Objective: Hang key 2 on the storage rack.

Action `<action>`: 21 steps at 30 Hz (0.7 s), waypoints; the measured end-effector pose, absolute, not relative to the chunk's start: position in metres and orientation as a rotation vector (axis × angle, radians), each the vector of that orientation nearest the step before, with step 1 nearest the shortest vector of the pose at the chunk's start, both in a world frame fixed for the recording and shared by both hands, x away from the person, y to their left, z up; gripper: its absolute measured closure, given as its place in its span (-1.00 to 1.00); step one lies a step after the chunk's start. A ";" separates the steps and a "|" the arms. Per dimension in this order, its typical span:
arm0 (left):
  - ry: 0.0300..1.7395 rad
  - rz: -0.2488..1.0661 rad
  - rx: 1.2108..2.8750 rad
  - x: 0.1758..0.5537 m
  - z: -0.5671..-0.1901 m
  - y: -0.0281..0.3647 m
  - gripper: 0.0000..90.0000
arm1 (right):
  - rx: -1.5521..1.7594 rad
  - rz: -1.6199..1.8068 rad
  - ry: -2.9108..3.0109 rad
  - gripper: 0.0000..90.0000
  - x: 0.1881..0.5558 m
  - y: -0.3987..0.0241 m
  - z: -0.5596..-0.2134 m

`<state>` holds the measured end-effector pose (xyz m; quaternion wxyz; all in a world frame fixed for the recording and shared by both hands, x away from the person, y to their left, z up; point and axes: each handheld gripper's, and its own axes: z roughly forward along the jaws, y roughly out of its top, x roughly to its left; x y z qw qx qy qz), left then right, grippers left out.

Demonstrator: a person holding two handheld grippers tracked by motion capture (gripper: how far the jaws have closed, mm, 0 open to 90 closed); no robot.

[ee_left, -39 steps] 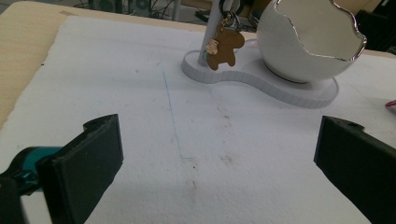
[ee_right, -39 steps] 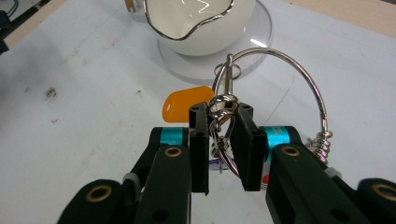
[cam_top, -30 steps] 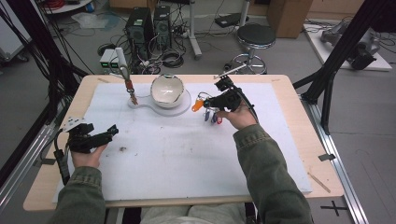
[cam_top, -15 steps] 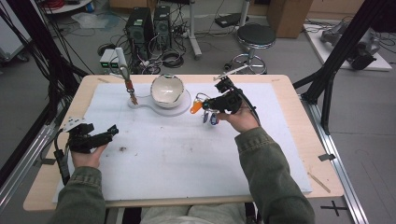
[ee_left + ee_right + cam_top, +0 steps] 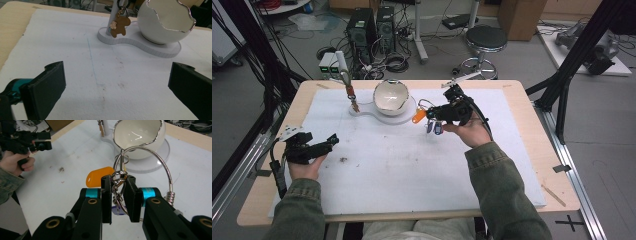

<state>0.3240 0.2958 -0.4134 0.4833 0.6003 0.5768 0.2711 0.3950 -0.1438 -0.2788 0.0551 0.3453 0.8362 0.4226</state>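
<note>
Clamped between the right gripper (image 5: pixel 117 195)'s two black jaws is the metal clasp of a bunch of keys (image 5: pixel 119 192), so this claw is closed tight on it. In the right gripper view the clasp stands upright in the narrow gap between the pads, a wire ring (image 5: pixel 147 165) arches up and to the right from it, and an orange tag (image 5: pixel 96 180) sticks out just beyond the left jaw. In the high view the right gripper (image 5: pixel 437 114) is held above the white mat (image 5: pixel 412 165), and the bunch hangs at its tip: the orange tag (image 5: pixel 419 116) points toward the bowl, and two bluish keys (image 5: pixel 434 127) dangle just below the jaws, clear of the mat as far as one can tell.

Just beyond the bunch sits a white egg-shaped bowl (image 5: pixel 391 96) with a jagged silver rim, on a white stand (image 5: pixel 362 111); the tag is near the stand's edge but apart from it. A post (image 5: pixel 343 67) rises from the stand's far end, with a small brown bear charm (image 5: pixel 119 26) hanging from it.

Over on the near left of the mat, the left gripper (image 5: pixel 324 145) rests in the person's hand with jaws spread wide and nothing between them; it points toward the stand, well apart from the keys.
</note>
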 end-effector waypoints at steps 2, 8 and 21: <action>1.405 0.660 1.464 0.324 -0.413 0.296 -0.96 | 1.042 1.294 2.540 0.72 0.392 -0.143 -0.278; 1.400 0.662 1.467 0.323 -0.413 0.295 -0.96 | 1.002 1.347 2.536 0.72 0.382 -0.141 -0.274; 1.361 0.678 1.484 0.319 -0.408 0.290 -0.96 | 0.937 1.387 2.572 0.72 0.365 -0.133 -0.277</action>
